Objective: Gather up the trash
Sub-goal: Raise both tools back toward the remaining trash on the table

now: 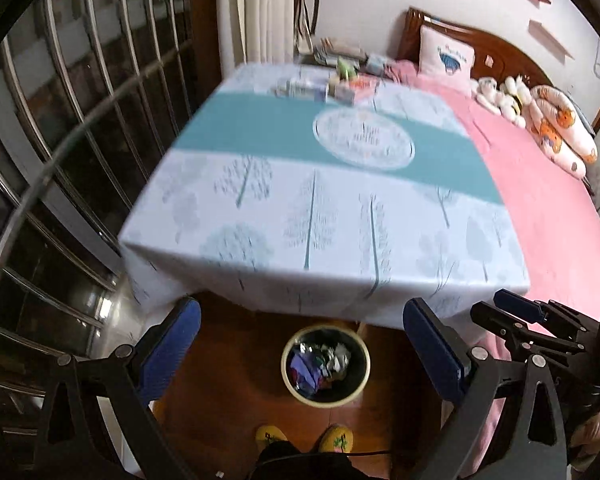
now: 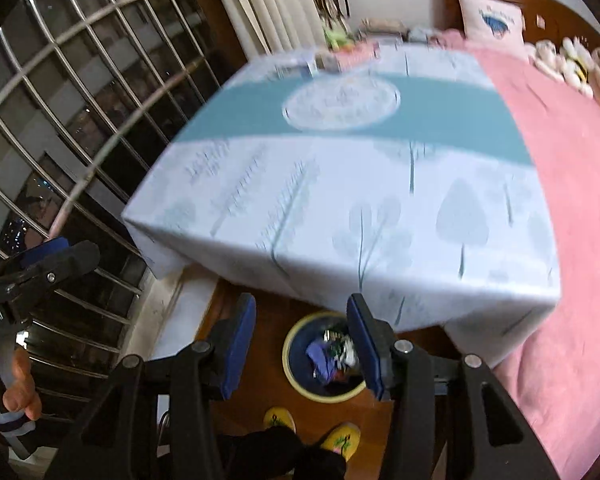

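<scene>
Trash bin (image 1: 325,365) sits on floor — table (image 1: 300,200) edge overhanging it, bed (image 1: 540,208) beside.

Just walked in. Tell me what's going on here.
A person in yellow slippers stands at a table beside a pink bed, holding a tool in each hand. Both the left tool and the right tool are open and empty, held above a trash bin on the floor that already holds crumpled wrappers. A few small items sit at the table's far edge, too blurred to identify.
</scene>
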The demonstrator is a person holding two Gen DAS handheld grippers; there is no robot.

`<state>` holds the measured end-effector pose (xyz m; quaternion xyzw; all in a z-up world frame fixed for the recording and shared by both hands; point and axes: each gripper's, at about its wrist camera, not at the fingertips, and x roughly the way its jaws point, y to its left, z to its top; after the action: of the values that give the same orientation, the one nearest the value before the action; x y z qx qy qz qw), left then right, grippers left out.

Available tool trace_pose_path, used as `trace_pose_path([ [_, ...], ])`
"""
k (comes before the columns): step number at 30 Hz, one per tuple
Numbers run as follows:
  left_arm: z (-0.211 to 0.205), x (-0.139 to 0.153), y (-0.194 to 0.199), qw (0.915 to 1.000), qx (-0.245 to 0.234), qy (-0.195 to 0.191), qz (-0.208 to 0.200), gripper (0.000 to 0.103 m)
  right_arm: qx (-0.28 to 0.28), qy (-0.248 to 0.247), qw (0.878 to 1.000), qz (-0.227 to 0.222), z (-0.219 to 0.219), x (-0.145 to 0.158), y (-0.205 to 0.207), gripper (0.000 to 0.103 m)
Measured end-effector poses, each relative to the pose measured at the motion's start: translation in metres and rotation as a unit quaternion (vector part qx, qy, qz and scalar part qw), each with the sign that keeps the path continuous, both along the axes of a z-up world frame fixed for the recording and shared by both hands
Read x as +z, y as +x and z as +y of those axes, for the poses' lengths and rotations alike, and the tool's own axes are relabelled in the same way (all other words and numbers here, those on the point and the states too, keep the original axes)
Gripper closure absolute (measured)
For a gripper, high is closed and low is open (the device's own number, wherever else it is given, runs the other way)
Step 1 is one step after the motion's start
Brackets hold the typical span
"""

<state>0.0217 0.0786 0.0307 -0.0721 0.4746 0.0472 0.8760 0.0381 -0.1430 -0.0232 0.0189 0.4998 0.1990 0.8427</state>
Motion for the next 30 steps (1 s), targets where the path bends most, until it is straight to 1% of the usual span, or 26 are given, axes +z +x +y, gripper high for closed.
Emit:
trace_pose_path([
  [7, -0.008, 0.054, 0.002, 0.9985, 0.024, 0.028, -0.041, 0.003, 0.017, 0.015, 0.998, -0.052, -0.004, 0.045, 0.015, 0.055],
  [11, -0.011, 0.074, 0.003, 0.997, 0.026, 0.042, -0.06, 0.003, 0.025, 0.023, 0.996, -0.079, -0.002, 0.068, 0.024, 0.055],
  [15, -0.011, 0.082, 0.009, 0.9961, 0.03, 0.049, -0.067, 0.003, 0.025, 0.029, 0.995, -0.096, 0.002, 0.084, 0.041, 0.055],
  [18, -0.006, 0.082, 0.023, 0.9961, 0.033, 0.05, -0.065, 0.003, 0.028, 0.034, 0.994, -0.105, 0.006, 0.093, 0.056, 0.055],
  [22, 0.005, 0.082, 0.047, 0.9957, 0.037, 0.053, -0.066, 0.003, 0.033, 0.027, 0.992, -0.118, 0.018, 0.1, 0.084, 0.055],
  [25, 0.02, 0.081, 0.075, 0.9955, 0.038, 0.051, -0.07, 0.003, 0.04, 0.017, 0.992, -0.121, 0.033, 0.098, 0.114, 0.052],
  [28, 0.039, 0.076, 0.111, 0.996, 0.035, 0.047, -0.068, 0.003, 0.044, 0.004, 0.992, -0.117, 0.051, 0.092, 0.147, 0.051],
  [30, 0.053, 0.071, 0.142, 0.9968, 0.026, 0.042, -0.063, 0.003, 0.048, -0.011, 0.992, -0.112, 0.068, 0.085, 0.175, 0.051],
])
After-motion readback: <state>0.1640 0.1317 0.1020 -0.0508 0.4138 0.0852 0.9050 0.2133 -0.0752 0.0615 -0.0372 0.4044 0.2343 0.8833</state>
